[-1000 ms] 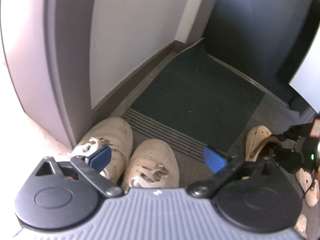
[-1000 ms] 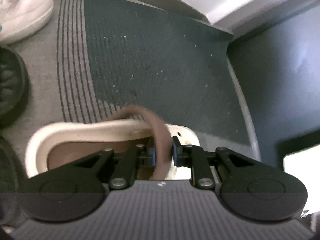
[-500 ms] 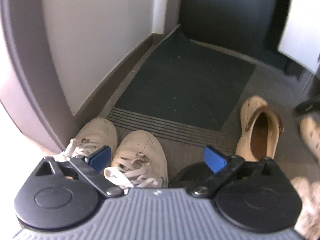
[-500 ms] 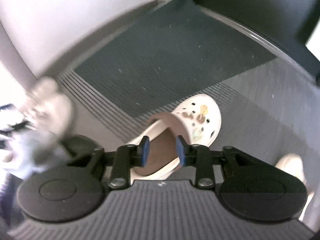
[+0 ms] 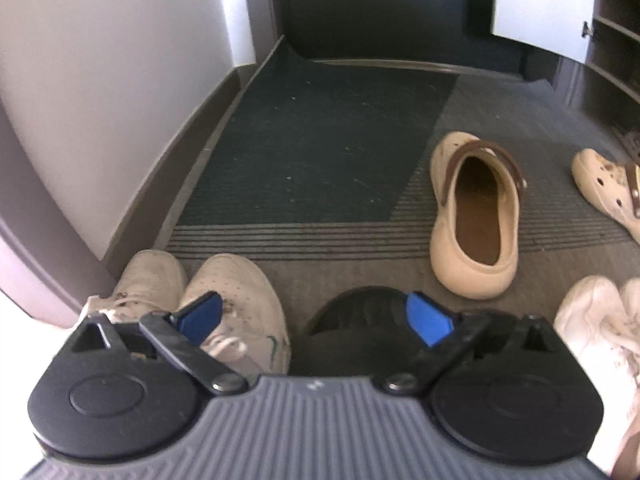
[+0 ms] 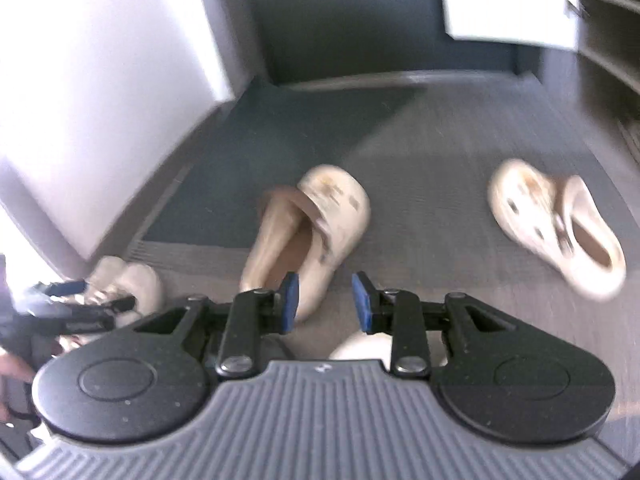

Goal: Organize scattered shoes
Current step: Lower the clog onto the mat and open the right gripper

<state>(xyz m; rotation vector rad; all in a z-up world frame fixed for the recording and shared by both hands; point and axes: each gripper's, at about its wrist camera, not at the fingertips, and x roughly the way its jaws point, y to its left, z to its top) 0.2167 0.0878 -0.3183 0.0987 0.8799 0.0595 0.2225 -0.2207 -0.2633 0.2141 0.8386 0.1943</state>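
Note:
A beige clog with a brown strap (image 5: pixel 474 216) stands on its sole at the doormat's striped edge, and the blurred right wrist view shows this clog (image 6: pixel 320 232) too. My right gripper (image 6: pixel 325 301) hangs just behind its heel, jaws opening, nothing between the pads. The matching clog (image 6: pixel 560 228) lies further right. My left gripper (image 5: pixel 313 316) is wide open above a black shoe (image 5: pixel 360 312). A pair of white sneakers (image 5: pixel 236 292) sits beside it on the left. The right wrist view catches the left gripper (image 6: pixel 68 308) at its left edge.
A dark doormat (image 5: pixel 320 152) runs along the left wall and baseboard (image 5: pixel 192 132) up to a dark door (image 5: pixel 380 4). Open shelves (image 5: pixel 616 40) and a white cabinet door (image 5: pixel 540 0) stand at the right. More white shoes (image 5: pixel 592 320) lie at the near right.
My right gripper has let go of the clog's brown strap, rolled, and pulled back and up; the clog now rests on the floor. The left gripper shifted right, from over the white sneakers to over the black shoe.

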